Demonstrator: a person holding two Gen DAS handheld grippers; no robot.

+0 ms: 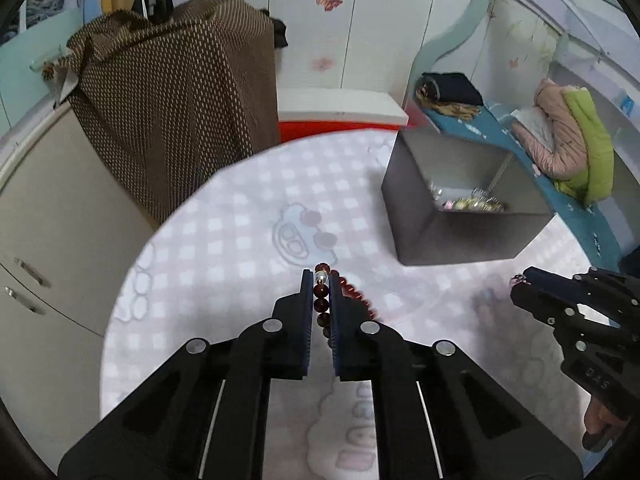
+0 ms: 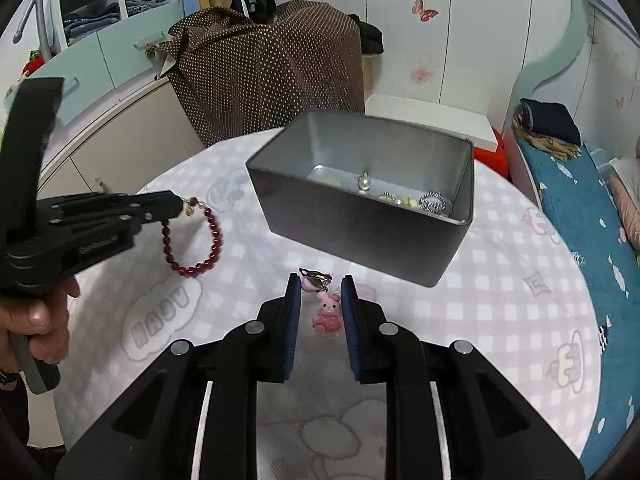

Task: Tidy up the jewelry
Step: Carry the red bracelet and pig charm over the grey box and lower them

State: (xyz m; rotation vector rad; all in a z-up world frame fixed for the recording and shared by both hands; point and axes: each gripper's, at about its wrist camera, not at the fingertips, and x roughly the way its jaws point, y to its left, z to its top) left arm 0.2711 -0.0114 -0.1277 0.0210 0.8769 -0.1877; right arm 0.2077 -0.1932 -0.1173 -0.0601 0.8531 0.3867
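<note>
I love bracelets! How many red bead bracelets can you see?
1. The red bead bracelet dangles from the left gripper, shut on it above the round table. More could hide among the jewelry in the gray tin box.

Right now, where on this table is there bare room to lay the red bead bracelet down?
The checked tablecloth is bare to the right of the metal tin, toward the blue bed edge, and on the left near the table rim, below the hanging bracelet. It is crowded between the right gripper fingers, where the pink bunny charm lies. The tin floor already holds trinkets.
</note>
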